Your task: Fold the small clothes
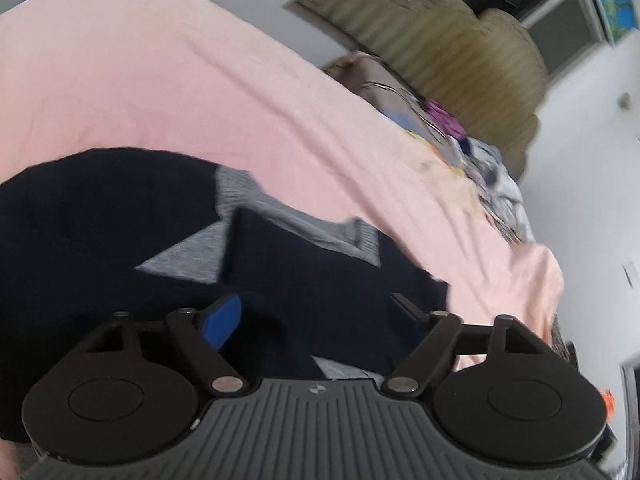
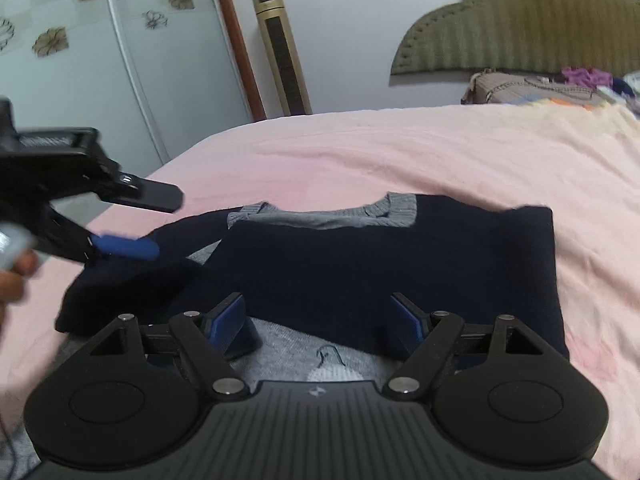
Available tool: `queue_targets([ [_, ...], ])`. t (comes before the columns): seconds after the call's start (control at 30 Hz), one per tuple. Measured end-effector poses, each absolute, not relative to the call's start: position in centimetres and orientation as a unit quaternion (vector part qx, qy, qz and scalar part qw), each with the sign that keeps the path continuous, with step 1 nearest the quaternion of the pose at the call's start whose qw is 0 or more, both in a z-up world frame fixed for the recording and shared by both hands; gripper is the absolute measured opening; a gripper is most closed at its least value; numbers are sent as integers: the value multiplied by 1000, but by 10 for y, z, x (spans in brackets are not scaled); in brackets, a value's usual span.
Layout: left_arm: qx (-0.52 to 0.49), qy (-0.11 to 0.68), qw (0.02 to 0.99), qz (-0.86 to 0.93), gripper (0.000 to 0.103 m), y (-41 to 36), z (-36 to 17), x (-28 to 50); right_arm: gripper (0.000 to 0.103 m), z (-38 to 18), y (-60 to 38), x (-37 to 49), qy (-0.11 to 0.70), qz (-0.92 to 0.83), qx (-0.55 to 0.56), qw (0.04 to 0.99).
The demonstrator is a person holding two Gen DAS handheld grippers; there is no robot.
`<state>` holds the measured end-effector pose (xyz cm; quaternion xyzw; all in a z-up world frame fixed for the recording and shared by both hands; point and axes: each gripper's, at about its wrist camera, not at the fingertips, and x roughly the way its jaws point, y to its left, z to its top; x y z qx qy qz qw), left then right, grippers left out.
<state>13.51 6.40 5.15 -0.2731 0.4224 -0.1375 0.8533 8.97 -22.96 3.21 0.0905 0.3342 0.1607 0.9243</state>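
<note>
Garment: your navy sweater (image 2: 360,264), partly folded, lies on the pink bed (image 2: 400,152).
Left tongs (image 2: 160,220): yours, spread, empty.
Right tongs (image 2: 320,320): spread, empty, over the hem.

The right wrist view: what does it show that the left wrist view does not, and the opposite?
Only the right wrist view shows the gold tower fan, the flowered wardrobe door, the left gripper from the side, and the right gripper, open. Only the left wrist view shows the window. Both share the navy and grey sweater on the pink bedsheet, the olive headboard and the clothes pile.
</note>
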Motion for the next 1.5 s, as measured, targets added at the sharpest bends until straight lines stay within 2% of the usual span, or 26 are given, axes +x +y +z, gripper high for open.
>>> queue_targets([
  [0.1,-267,399,869,-118,80,79,52,130,78,30,-235,91,340,185,126,913],
  [0.27,-185,367,911,-33,87,108,65,103,78,8,-239,105,367,264,252,856],
  [0.43,-133,353,926,16,93,135,71,72,78,10,-199,99,381,288,153,865],
  [0.57,-111,351,929,28,94,138,67,66,78,2,-190,112,429,363,224,796],
  [0.67,-103,356,928,32,95,135,61,68,78,3,-192,122,420,354,257,795],
  [0.7,-103,359,927,32,95,134,57,66,74,4,-195,127,415,334,262,805],
  [0.73,-105,362,926,29,95,133,56,67,46,3,-196,131,413,318,262,812],
  [0.8,-106,363,925,23,96,130,53,66,12,-1,-198,139,426,290,260,817],
  [1.0,-72,349,934,28,99,119,55,65,10,35,-208,138,376,267,162,872],
  [1.13,-73,340,937,29,100,115,59,70,7,60,-230,146,346,232,133,899],
  [1.27,-71,339,937,38,101,114,60,77,7,66,-261,159,348,187,133,909],
  [1.37,-78,342,936,44,101,116,58,79,11,54,-266,156,367,229,162,887],
  [1.4,-80,343,935,44,101,116,56,79,23,48,-262,155,374,241,166,880],
  [1.43,-82,347,933,45,101,116,55,79,53,42,-256,155,381,246,168,875],
  [1.5,-81,351,932,43,101,114,54,80,88,30,-248,156,384,241,177,873],
])
